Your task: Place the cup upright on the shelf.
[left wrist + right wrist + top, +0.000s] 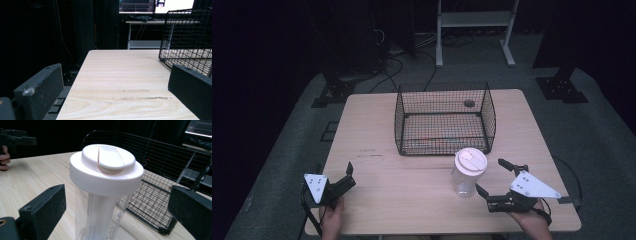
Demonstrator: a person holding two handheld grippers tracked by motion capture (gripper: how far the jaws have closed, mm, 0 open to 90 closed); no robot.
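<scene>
A clear plastic bottle (466, 181) with a white flip lid (470, 160) stands upright on the wooden table (382, 135), just in front of the black wire basket (443, 117). My right gripper (492, 176) is open right of the bottle and aimed at it. In the right gripper view the bottle (100, 215) and its lid (106, 170) stand between the wide-apart jaws of that gripper (120, 195), touching neither. My left gripper (350, 176) rests near the table's front left corner; in its own view, the left gripper (117, 72) is open over bare wood.
The wire basket (187, 37) stands at the middle back of the table, open at the top. The table's left edge (75, 82) runs close beside the left gripper. A white frame (474, 30) stands on the floor beyond the table.
</scene>
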